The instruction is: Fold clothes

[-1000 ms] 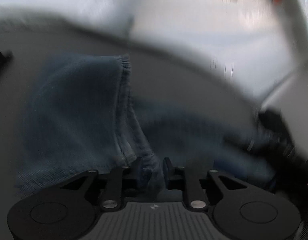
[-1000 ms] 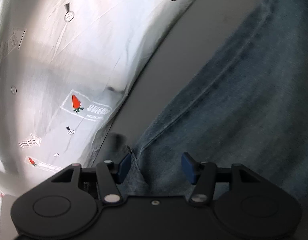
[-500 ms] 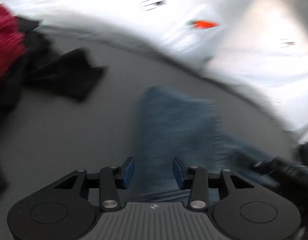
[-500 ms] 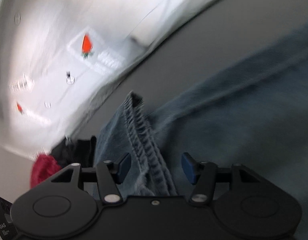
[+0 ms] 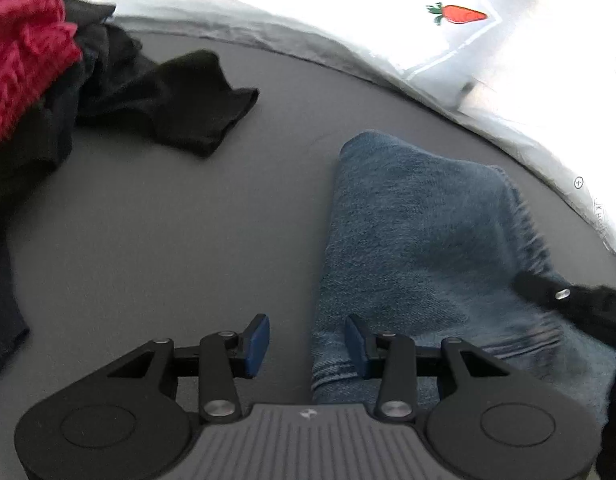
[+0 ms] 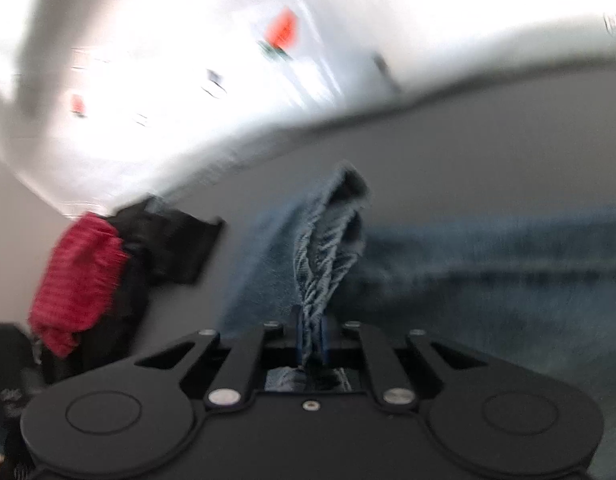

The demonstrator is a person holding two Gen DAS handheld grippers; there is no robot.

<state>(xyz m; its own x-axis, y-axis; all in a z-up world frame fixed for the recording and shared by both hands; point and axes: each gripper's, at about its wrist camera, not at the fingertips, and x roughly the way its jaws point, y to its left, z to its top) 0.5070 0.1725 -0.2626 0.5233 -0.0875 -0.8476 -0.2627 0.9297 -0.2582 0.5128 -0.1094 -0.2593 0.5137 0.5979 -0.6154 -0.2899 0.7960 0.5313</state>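
Note:
Blue jeans [image 5: 420, 232] lie folded on the grey surface [image 5: 168, 240], filling the right half of the left wrist view. My left gripper [image 5: 307, 344] is open just above them. The jeans' left edge runs between its blue pads, close to the right one, and neither pad presses on it. In the blurred right wrist view my right gripper [image 6: 311, 336] is shut on the jeans' frayed hem [image 6: 328, 248]. That hem stands up in a bunched fold ahead of the fingers, and the rest of the jeans [image 6: 488, 280] stretches off to the right.
A pile of red knitwear [image 5: 28, 60] and black clothes [image 5: 180, 108] lies at the far left of the surface, also seen as the red garment [image 6: 80, 272]. A white sheet with a strawberry print [image 5: 460, 14] borders the far side.
My left gripper let go of the jeans, opened and swung left, bringing the clothes pile into view. My right gripper rolled and closed on the jeans' hem.

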